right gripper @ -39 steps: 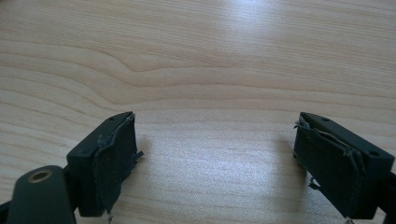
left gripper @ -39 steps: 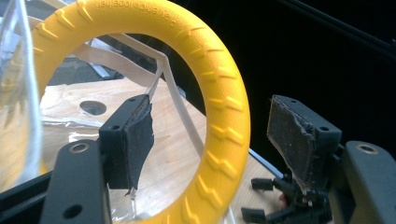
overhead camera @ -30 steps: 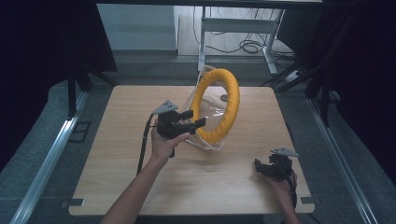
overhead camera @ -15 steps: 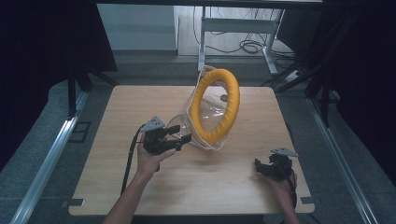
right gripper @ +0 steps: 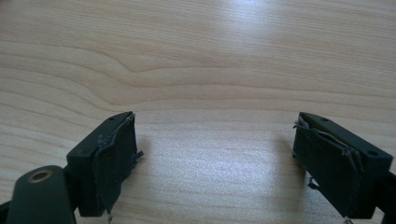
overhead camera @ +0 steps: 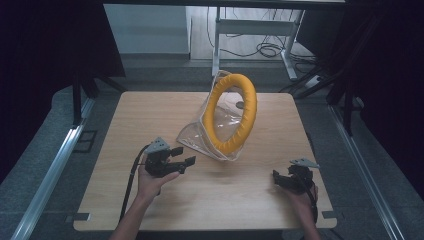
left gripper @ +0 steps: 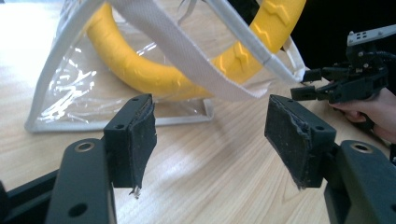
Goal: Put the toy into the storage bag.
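Left gripper [overhead camera: 179,156] sits low over the table [overhead camera: 150,115], jaws spread wide, nothing between the pads, released. In the left gripper view its own two black pads [left gripper: 140,135] stand apart with bare wood between them; the same gripper [left gripper: 210,140] points at the clear bag [left gripper: 93,88] just ahead, not touching it. Clear bag [overhead camera: 202,137] stands near mid-table, tilted, white webbing trim and strap [left gripper: 187,60] running across its front. Yellow ring [overhead camera: 232,112] stands on edge inside the bag, leaning, upper arc poking above the plastic. In the left gripper view the yellow ring [left gripper: 140,70] shows through the plastic, lower curve resting at the bag's bottom. Left hand [overhead camera: 152,180] wraps the gripper body, forearm entering from the bottom edge, cable trailing back along it. Right gripper [overhead camera: 282,179] rests at the near right corner of the table, well apart from the bag, jaws open, empty. In the right gripper view that gripper [right gripper: 215,158] has both pads wide with plain wood grain between them. Right hand [overhead camera: 300,192] holds it low at the table edge. Right gripper also visible far off in the left gripper view [left gripper: 308,84], beside the bag's corner.
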Available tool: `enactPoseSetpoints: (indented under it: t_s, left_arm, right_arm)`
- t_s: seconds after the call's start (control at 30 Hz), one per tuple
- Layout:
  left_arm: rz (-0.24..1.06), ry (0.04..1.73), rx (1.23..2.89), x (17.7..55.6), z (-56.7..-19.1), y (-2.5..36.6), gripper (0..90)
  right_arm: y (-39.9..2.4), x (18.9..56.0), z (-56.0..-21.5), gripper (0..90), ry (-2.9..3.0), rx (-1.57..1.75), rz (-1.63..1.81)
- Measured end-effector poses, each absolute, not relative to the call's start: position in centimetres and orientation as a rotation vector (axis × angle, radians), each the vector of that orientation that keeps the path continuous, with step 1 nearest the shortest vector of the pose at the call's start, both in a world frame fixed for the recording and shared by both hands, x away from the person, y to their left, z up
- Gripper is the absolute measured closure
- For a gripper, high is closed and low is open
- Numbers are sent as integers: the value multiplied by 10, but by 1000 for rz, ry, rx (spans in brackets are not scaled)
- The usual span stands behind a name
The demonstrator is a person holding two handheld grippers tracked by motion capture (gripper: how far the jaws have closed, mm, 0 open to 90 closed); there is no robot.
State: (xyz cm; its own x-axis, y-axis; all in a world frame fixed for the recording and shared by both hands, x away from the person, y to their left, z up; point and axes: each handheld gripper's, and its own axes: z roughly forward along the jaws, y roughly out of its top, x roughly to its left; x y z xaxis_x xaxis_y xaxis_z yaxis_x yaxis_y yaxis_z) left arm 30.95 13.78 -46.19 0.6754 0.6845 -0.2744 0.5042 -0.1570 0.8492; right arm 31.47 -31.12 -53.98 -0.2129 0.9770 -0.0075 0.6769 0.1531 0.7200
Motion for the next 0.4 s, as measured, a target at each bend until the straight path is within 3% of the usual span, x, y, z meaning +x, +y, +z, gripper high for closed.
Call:
enactPoseSetpoints:
  t_s: [0.4]
  left_arm:
    - [196, 969, 1800, 309, -464, 147, 338]
  right_arm:
    - [-311, 315, -540, 138, 1955, 1571, 825]
